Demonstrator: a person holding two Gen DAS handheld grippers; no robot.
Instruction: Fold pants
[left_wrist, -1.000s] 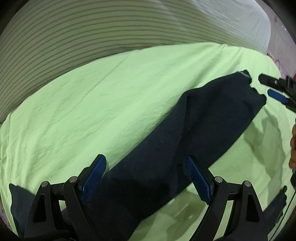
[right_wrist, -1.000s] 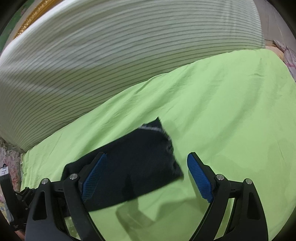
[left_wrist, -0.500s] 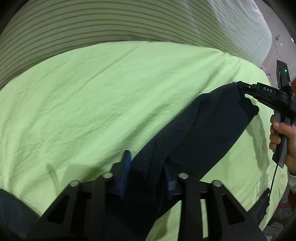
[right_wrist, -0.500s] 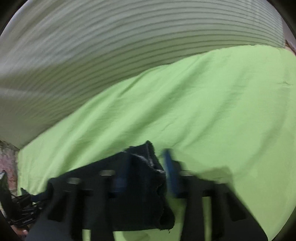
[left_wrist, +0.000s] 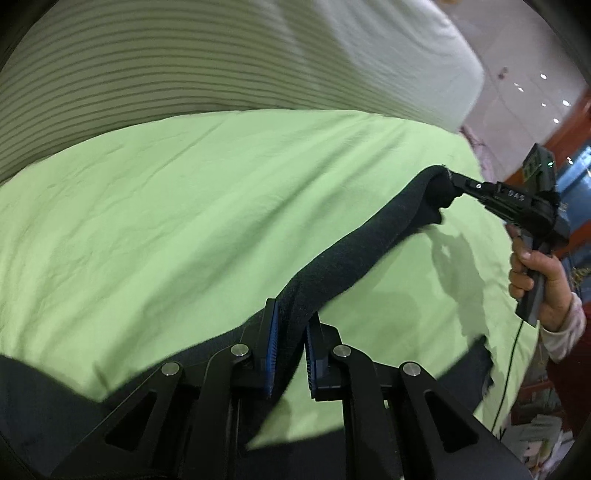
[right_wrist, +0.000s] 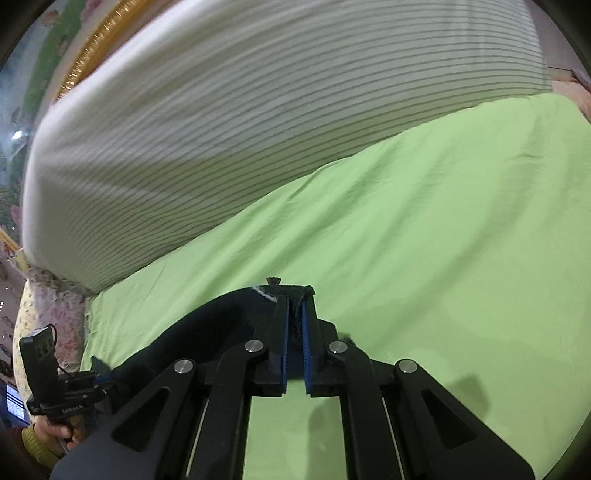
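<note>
The bed (left_wrist: 184, 206), under a green sheet, carries the dark pants (left_wrist: 354, 254), stretched in the air just above it between both grippers. The left gripper (left_wrist: 291, 347) is closing on bunched cloth; the right gripper (right_wrist: 294, 325) pinches a hem corner. That thin pinch could slip under tension, dropping the end.

"DAS" on right gripper (left_wrist: 452, 181)

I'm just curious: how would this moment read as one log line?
left gripper: closing on pants | right gripper: shut on pants hem | pants lifted off green sheet
</note>
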